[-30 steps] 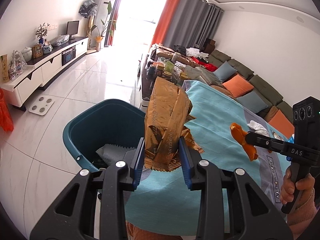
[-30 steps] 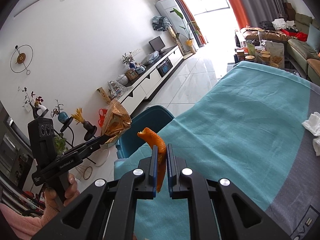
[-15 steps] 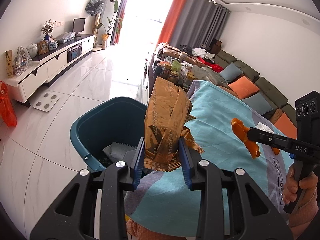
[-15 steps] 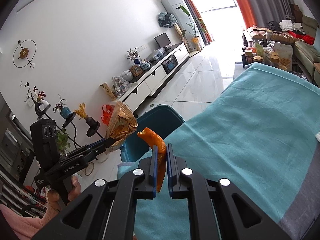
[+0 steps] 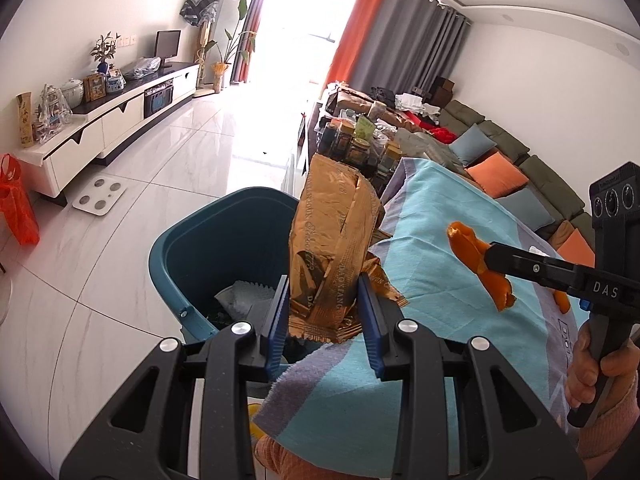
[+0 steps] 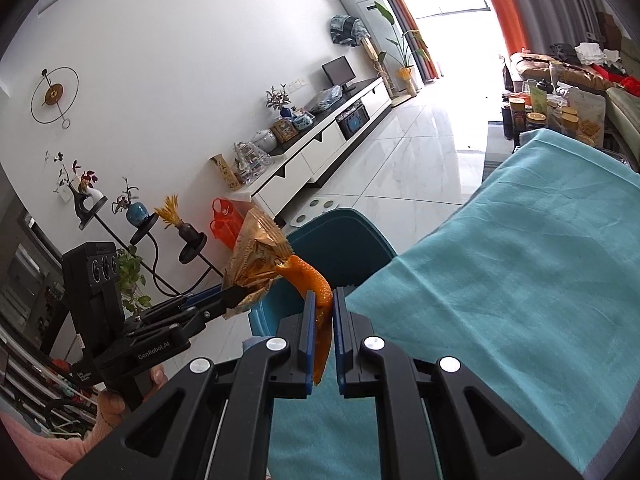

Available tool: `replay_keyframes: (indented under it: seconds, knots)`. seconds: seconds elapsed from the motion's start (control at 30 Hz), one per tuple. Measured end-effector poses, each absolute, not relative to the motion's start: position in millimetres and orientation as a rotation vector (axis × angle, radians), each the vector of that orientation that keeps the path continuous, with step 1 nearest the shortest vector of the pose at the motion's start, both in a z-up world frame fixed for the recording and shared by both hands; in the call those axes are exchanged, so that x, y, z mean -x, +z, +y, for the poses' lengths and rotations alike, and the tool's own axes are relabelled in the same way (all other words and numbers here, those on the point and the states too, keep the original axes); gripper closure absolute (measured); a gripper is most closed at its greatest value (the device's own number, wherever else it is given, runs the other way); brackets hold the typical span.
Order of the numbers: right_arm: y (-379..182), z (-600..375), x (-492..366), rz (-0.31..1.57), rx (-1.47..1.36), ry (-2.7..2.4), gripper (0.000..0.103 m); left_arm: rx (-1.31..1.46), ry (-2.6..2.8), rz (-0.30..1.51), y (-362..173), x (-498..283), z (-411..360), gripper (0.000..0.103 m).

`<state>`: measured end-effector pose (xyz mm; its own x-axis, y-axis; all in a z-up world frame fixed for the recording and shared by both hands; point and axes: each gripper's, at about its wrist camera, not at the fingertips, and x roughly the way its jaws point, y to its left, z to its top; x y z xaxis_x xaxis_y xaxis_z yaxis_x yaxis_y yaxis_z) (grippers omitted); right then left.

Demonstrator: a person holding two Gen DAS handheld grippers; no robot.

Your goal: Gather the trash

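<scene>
**Mia:** Look at the left wrist view, starting from the left side. What comes first?

**Sam:** The blue bin [image 5: 224, 248], in the middle-left of the frame, standing on the floor. It already has some pale trash [image 5: 244, 296] at the bottom.

**Mia:** And next to it?

**Sam:** The left gripper [image 5: 323, 312]. It is squeezed tight on a gold wrapper [image 5: 332, 248]. The wrapper stands tall, its long way pointing up. Its bottom edge hangs right by the bin's near rim, at the corner of the worktop [image 5: 432, 280] with the blue cloth.

**Mia:** Then further right?

**Sam:** The right gripper [image 5: 490, 258] comes in from the right edge of the frame. It is pinched on an orange peel [image 5: 476, 264] (a long, curvy piece). The peel hangs over the cloth, not over the bin.

**Mia:** So which one is closer to the bin?

**Sam:** The left one, I think. The bin lies just to the left of the wrapper and a bit lower, so a small move that way should put it over the hole. The peel has farther to go. In the right wrist view the bin [image 6: 340, 240] sits just past the peel's tip [image 6: 308, 276], in the middle of the frame.
</scene>
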<state>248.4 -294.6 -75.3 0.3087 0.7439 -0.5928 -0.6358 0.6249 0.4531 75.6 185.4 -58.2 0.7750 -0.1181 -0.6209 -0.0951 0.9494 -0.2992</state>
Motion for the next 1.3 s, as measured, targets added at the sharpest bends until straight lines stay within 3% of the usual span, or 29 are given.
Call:
replay_keyframes:
  seconds: [1.3]
  knots:
    - [-93, -227, -288, 0.953, -0.108, 0.924, 0.096, 0.357, 0.059, 0.755, -93, -108, 212, 0.070]
